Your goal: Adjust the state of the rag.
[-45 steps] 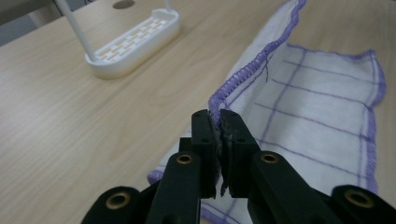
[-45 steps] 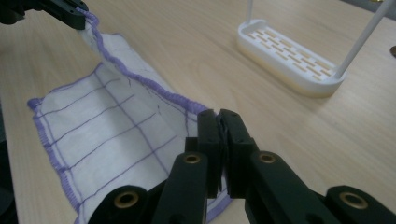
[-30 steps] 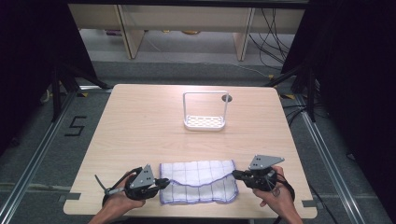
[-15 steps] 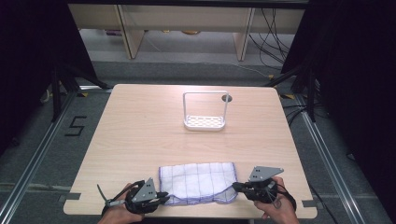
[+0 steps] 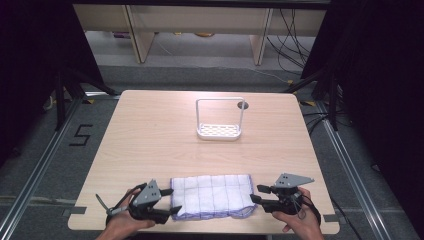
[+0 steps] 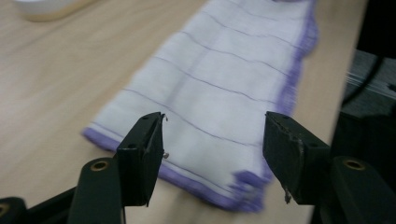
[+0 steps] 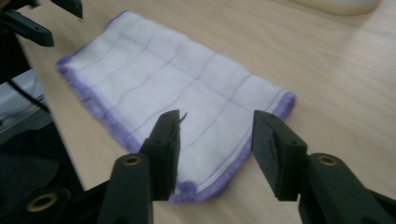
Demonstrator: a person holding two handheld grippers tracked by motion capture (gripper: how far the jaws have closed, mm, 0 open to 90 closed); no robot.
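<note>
We see a folded cloth (image 5: pixel 212 195) flat at the worktop's (image 5: pixel 150 135) near edge, left gripper (image 6: pixel 212 140) and right gripper (image 7: pixel 215 133) with fingers apart, empty, flanking its ends, cloth's far edges blurred, hands partly cut off.

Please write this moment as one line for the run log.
left hand-held gripper: open, at cloth's left end | right hand-held gripper: open, at right end | cloth: folded, flat near table front edge | rack: untouched
</note>
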